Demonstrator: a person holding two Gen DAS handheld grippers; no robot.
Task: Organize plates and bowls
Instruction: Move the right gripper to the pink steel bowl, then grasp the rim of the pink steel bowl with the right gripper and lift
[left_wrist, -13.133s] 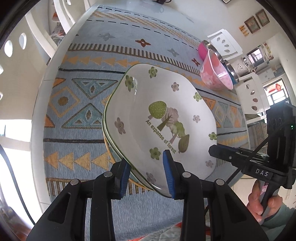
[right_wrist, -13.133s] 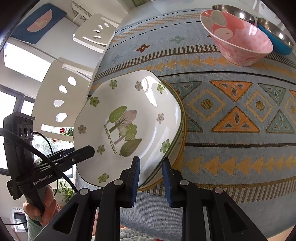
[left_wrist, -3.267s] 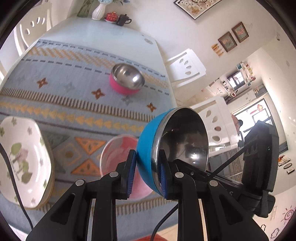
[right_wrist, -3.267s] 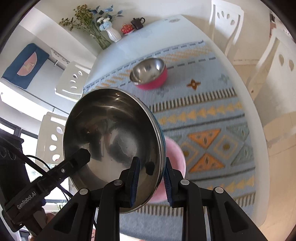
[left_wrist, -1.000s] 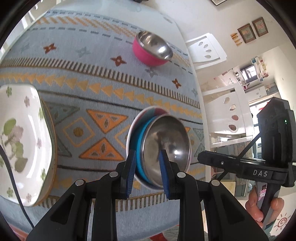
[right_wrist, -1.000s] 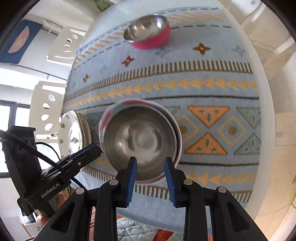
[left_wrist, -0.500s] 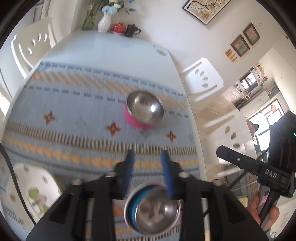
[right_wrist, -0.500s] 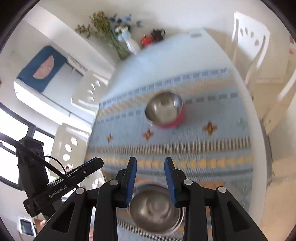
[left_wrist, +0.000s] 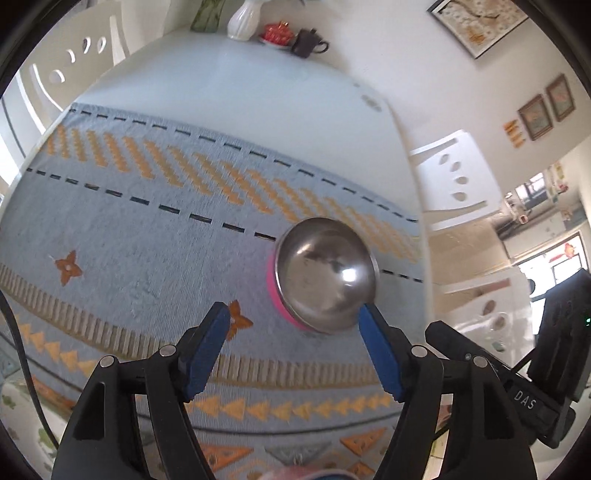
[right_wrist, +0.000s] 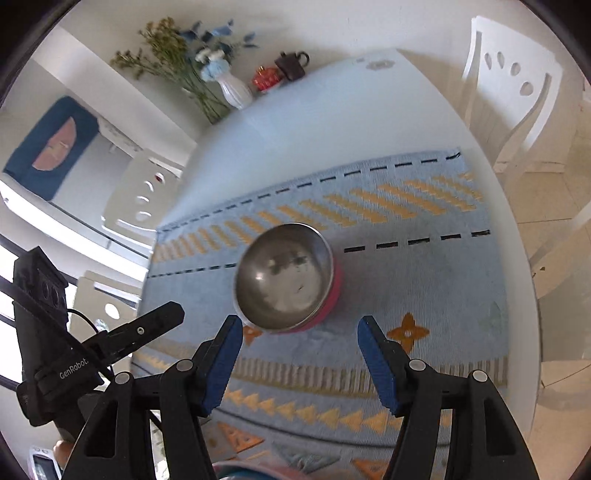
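A pink bowl with a steel inside (left_wrist: 325, 284) stands on the blue patterned tablecloth (left_wrist: 147, 229); it also shows in the right wrist view (right_wrist: 286, 277). My left gripper (left_wrist: 295, 321) is open and empty, just short of the bowl, its right finger close to the rim. My right gripper (right_wrist: 299, 334) is open and empty, just in front of the bowl. The rim of the stacked pink and blue bowls (right_wrist: 251, 472) peeks in at the bottom edge. A flowered plate (left_wrist: 14, 417) shows at the lower left.
A white vase with flowers (right_wrist: 232, 88), a red pot (right_wrist: 266, 79) and a dark teapot (right_wrist: 291, 64) stand at the table's far end. White chairs (right_wrist: 513, 77) ring the table. The other gripper's body (left_wrist: 546, 354) is at the right.
Both grippers let go of the steel bowl nested in the pink bowl, rose, moved toward the far pink-sided bowl and opened wide.
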